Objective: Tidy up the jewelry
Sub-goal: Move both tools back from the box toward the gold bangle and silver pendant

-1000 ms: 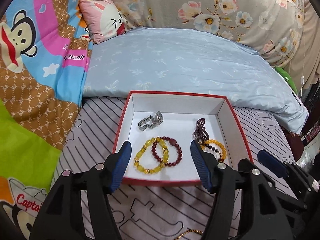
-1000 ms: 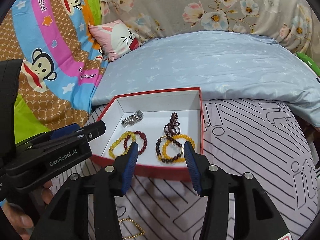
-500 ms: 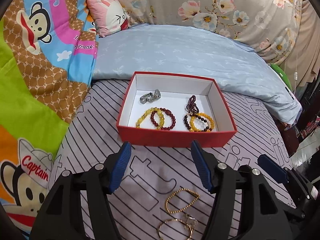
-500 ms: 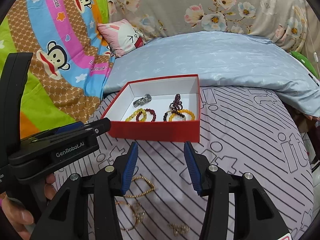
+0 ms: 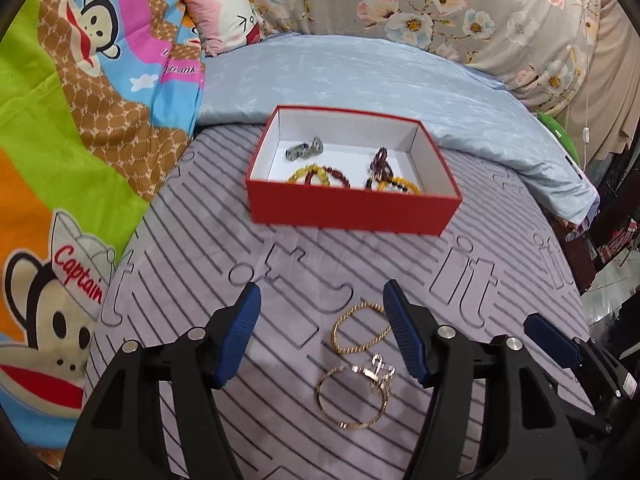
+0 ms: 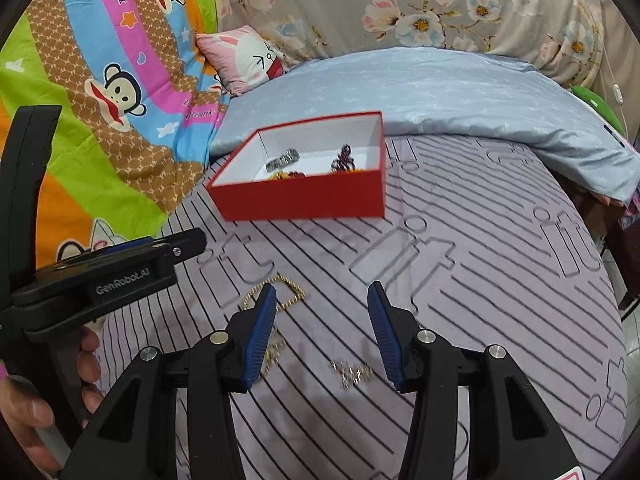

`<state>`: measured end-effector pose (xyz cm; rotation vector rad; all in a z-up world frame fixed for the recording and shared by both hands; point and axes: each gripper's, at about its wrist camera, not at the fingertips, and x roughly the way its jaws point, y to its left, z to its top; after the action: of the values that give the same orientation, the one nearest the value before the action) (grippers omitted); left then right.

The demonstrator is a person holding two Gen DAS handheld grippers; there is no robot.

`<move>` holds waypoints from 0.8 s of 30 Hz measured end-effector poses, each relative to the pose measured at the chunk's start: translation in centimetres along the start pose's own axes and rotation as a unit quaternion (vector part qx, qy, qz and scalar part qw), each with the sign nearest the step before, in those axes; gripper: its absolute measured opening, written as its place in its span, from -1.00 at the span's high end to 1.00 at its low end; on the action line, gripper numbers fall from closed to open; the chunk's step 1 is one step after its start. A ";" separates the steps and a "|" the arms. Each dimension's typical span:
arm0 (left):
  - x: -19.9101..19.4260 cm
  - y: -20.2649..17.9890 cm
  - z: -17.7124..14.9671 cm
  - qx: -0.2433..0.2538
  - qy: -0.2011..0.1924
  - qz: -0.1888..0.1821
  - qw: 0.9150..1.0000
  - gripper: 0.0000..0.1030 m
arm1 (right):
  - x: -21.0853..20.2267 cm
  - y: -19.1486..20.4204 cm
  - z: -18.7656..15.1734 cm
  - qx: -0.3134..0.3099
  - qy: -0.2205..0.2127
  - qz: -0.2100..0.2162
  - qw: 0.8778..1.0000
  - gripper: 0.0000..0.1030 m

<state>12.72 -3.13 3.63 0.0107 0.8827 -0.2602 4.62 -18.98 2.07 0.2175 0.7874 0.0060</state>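
Left wrist view: left gripper [image 5: 320, 336] empty with jaws opening, two gold bracelets [image 5: 362, 330] lying lower centre, just ahead and toward its right pad, twisted one nearer the box. Right gripper [image 6: 322, 334] parted on nothing, small gold piece [image 6: 352, 374] low between its pads. Red box [image 5: 352, 208] upper centre, well apart, holding roughly five beaded strands and one silver piece.

Gold bangles [image 5: 356, 360] between parted blue fingers [image 5: 238, 336]

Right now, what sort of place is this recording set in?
Most likely a bedroom at home, with the work done on a bed. A striped grey sheet covers the surface, a light blue quilt and a small pink cushion lie behind the red jewelry box, and cartoon-monkey bedding sits alongside.
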 end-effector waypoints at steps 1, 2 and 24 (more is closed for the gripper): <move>0.0 0.1 -0.5 -0.001 0.003 0.000 1.000 -0.24 | 0.0 -0.2 -0.5 0.001 0.004 -0.001 1.000 0.08; 0.1 0.3 -1.3 -0.002 0.010 0.001 1.000 -0.25 | 0.0 -0.5 -1.2 0.003 0.010 -0.004 1.000 0.08; 1.7 2.3 -9.8 -0.011 0.088 0.008 0.996 -0.24 | 2.9 -0.9 -6.0 0.006 0.064 -0.010 0.998 0.14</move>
<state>6.85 -0.17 -4.13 0.0193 1.0599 -0.2370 2.39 -18.47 -4.29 0.2234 0.9181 -0.0031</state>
